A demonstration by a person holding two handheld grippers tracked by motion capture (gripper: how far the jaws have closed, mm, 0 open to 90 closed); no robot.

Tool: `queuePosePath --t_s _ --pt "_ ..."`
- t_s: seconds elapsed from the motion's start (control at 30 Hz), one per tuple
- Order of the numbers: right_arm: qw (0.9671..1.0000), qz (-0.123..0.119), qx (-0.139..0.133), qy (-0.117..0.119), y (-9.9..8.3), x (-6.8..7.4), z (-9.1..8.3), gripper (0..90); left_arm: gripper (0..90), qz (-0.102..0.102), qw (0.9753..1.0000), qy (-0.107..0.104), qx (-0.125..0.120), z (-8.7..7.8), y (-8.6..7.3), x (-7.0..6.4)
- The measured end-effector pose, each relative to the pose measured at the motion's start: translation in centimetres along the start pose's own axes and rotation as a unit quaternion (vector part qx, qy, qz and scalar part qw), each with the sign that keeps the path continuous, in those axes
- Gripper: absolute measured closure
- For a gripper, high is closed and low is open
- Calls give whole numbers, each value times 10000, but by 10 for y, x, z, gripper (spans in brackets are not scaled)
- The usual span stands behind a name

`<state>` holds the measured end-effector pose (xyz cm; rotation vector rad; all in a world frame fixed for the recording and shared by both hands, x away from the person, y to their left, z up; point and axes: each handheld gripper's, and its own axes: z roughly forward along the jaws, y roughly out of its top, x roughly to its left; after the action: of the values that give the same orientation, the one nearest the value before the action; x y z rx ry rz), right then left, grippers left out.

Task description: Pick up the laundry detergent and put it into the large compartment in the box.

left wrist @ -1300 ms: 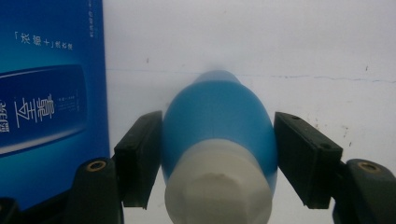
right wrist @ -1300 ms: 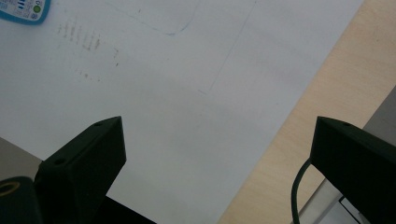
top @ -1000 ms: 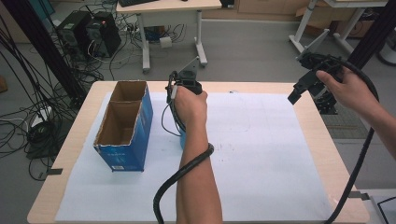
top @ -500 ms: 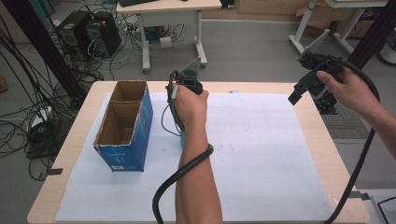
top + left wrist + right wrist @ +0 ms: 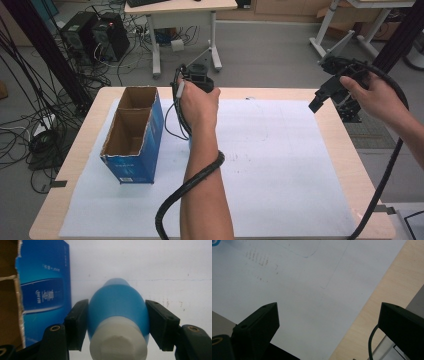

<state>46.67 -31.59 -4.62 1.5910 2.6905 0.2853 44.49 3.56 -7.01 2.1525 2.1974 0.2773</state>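
A: What does the left tool [image 5: 115, 327] hold?
B: It pinches a blue bottle [image 5: 117, 315] with a white cap, one jaw on each side.
A: Where is the bottle?
B: Over the white sheet [image 5: 270, 150] on the desk [image 5: 350, 170], just beside the blue box [image 5: 132, 140].
A: And the right tool [image 5: 325, 95]?
B: Its jaws are spread wide with nothing between them, above the desk's right edge.

Bright, even light overhead, soft shadows on the white-papered wooden worktop [image 5: 280, 165]. Close in, the blue plastic bottle with the white cap [image 5: 117, 322] goes soft, faint glare on its shoulder.
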Motion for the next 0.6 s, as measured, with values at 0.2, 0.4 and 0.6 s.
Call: queuePosePath --t_s 0.2,0.4,0.6 --pt "10000 28 -38 -33 -4 4 -6 37 384 -34 9998 66 -185 -32 -11 10" --pt "9999 -5 -86 -69 -7 12 -11 37 385 -59 9994 163 -290 -59 -18 20" --pt "9999 -15 -113 -88 -8 16 -14 37 385 -188 9990 144 -385 -83 -24 37"
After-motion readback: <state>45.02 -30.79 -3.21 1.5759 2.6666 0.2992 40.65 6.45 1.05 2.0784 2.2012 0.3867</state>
